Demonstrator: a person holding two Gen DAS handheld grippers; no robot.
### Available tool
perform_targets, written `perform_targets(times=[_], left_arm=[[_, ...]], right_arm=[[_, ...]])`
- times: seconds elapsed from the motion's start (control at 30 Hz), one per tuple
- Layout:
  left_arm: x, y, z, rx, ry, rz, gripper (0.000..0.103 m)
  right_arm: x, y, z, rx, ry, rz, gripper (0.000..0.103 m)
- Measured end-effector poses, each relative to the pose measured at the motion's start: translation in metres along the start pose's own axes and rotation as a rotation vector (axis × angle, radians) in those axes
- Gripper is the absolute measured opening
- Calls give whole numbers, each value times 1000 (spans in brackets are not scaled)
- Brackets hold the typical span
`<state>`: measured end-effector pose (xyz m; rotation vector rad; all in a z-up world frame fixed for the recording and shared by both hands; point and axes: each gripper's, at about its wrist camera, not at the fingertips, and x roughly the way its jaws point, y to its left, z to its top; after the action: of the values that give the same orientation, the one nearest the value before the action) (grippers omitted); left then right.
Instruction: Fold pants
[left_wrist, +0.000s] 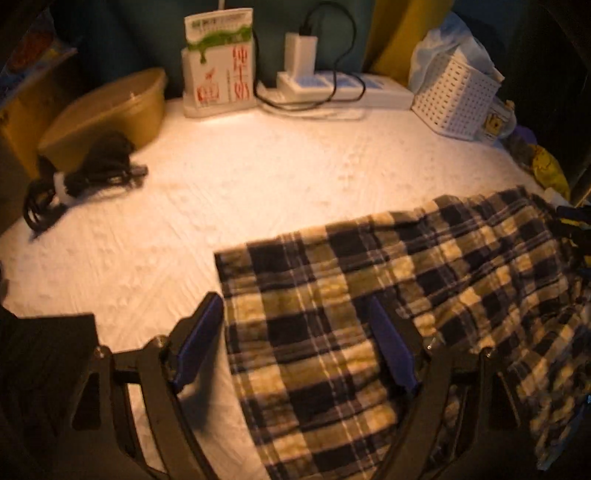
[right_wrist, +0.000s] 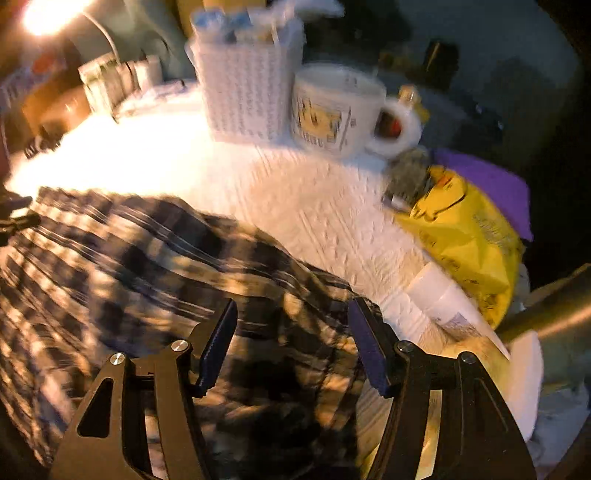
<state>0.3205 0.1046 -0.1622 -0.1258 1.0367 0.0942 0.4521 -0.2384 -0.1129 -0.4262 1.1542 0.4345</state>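
The plaid pants (left_wrist: 388, 295) are spread flat on the white-covered desk (left_wrist: 221, 192), toward its near edge, their long axis running across from left to right; the left gripper (left_wrist: 295, 343) is held above one end, a cloth edge lying between its spread, empty fingers; the right gripper (right_wrist: 291, 343) is poised over the opposite end near the desk's right edge, fingers likewise spread; both are tilted steeply downward.

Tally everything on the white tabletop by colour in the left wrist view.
Plaid: 1, pants
White: 3, carton, charger, basket
Tan: 1, bowl
Black: 1, cable bundle
Total: 6
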Motion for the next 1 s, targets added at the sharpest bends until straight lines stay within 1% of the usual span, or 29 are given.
perform_targets(times=[0.07,0.13,0.2,0.23,0.27,0.3,0.33,0.37,0.43,0.53,0.6,0.7,0.73,0.77,0.83,0.9,1.0], left_arm=[[2,-7,-2,40,-8,31,81],[2,-11,-4,66,-23,14,81],[0,-14,-5,92,-37,-4,73],[-2,-16,-7,106,-45,-12,61],[-5,-20,-9,125,-54,-25,46],[-6,-24,-10,142,-61,-35,40],[-8,-29,-11,158,-62,-56,25],[-9,-31,-10,162,-62,-69,16],[-10,-33,-11,153,-63,-85,9],[-13,-28,-9,133,-62,-109,7],[-19,-22,-5,124,-80,-115,7],[-29,-6,6,83,-104,-148,7],[-34,-2,11,79,-116,-157,7],[-39,0,17,83,-132,-157,7],[-50,5,34,94,-175,-138,7],[-59,8,51,118,-212,-113,7],[-73,20,85,146,-285,-51,7]], right_arm=[[11,2,0,-5,19,-6,66],[13,8,-1,-31,-2,-26,66],[13,13,-3,-29,-23,-28,64],[12,14,-4,-30,-34,-15,50],[12,18,-5,-29,-41,18,35],[11,22,-6,-34,-47,24,29],[10,30,-8,-60,-55,14,17],[9,35,-8,-75,-58,4,11],[9,43,-9,-98,-69,-21,7],[-1,46,-8,-75,-116,1,6],[-17,45,-5,-74,-150,9,5],[-46,52,0,-69,-234,-3,5],[-58,55,4,-64,-276,-17,5],[-64,57,6,-61,-299,-23,5],[-79,58,16,-48,-357,-34,5],[-84,55,30,-24,-397,-45,5],[-85,45,48,35,-432,-45,5]])
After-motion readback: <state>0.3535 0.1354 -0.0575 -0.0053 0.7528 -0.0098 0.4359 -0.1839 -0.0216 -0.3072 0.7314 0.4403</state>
